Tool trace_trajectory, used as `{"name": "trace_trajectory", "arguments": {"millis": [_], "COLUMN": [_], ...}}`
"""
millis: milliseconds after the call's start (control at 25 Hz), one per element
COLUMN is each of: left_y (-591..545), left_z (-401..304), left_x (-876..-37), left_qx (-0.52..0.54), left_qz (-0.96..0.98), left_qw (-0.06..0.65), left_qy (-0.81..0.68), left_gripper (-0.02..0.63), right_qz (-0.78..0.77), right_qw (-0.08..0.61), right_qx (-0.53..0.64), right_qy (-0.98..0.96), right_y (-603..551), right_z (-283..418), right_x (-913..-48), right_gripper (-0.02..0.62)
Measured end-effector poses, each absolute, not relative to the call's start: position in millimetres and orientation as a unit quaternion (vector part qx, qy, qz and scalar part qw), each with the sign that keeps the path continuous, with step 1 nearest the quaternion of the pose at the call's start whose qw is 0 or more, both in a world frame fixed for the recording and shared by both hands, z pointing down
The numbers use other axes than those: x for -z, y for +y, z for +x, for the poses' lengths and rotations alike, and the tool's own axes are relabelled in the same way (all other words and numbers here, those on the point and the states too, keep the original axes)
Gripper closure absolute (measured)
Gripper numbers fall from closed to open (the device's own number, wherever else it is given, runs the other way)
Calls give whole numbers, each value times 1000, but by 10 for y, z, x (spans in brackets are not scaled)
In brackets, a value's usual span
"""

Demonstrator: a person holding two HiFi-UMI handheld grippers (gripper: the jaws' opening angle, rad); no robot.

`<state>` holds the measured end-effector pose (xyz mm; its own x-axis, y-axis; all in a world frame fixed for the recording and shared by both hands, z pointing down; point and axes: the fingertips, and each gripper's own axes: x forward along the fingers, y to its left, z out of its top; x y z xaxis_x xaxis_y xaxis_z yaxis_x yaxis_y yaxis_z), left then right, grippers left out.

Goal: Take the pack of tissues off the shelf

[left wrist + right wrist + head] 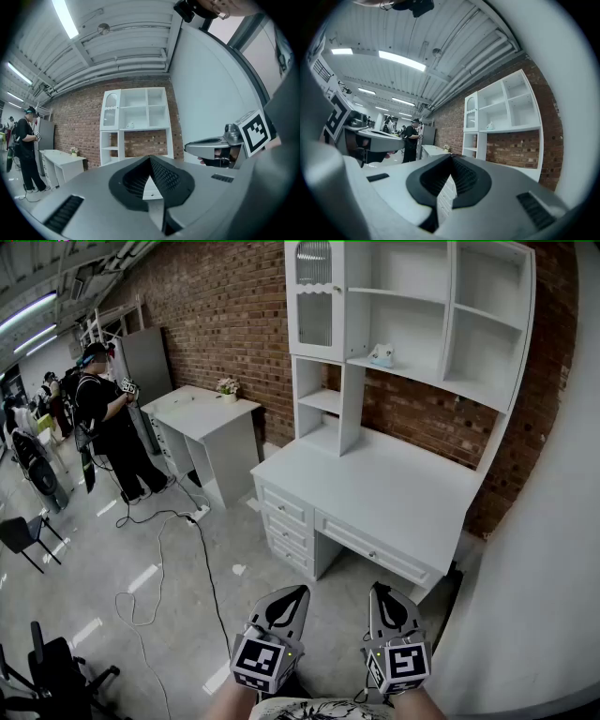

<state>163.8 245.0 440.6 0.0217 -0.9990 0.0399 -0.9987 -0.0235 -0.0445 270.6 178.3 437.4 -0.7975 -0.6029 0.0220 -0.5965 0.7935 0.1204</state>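
Note:
The pack of tissues point(382, 355) is a small pale bundle on a middle shelf of the white hutch point(412, 324), which stands on a white desk point(384, 488) against a brick wall. It shows small in the left gripper view point(130, 125) and the right gripper view point(489, 125). Both grippers are held low and near me, well short of the desk. The left gripper point(296, 591) point(150, 158) is shut and holds nothing. The right gripper point(379, 588) point(451, 157) is also shut and holds nothing.
A second white desk point(202, 413) with a small flower pot point(227, 386) stands to the left, with a person point(103, 418) beside it. Cables point(159, 549) trail over the grey floor. A black chair point(23, 531) is at far left. A white wall point(553, 521) runs along the right.

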Motion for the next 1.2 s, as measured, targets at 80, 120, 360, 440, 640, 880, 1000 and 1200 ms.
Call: {"name": "trace_trajectory", "arguments": {"millis": [80,120,360,440,640,880,1000,1200], "left_y": [2461,2464,2434,2417,2320,2065,1878,1430], "left_z": [1621,1613,1529,1483,1338,1042,864,472], "left_x": [-4429,-4433,-4450,-4493,-4543,-4542,-4547,-4555], "left_qx": [29,28,21,22,23,20,18,15], "left_qz": [-714,-714,-712,-711,-711,-713,-717,-730], "left_qw": [-1,-1,5,0,-5,-8,-10,-14], "left_qy": [700,700,702,703,703,700,697,683], "left_gripper": [591,591,591,592,591,591,591,591], "right_qz": [314,314,321,320,324,340,348,374], "right_qw": [32,33,30,36,45,44,44,47], "right_qx": [50,49,43,40,43,42,42,43], "right_qy": [-948,-948,-946,-946,-944,-939,-935,-925], "right_y": [1794,1793,1717,1706,1629,1365,1182,760], "right_z": [2686,2680,2644,2591,2441,2231,2090,1781], "right_x": [-4403,-4413,-4443,-4492,-4569,-4554,-4561,-4523], "right_gripper": [594,594,594,594,594,594,594,594]}}
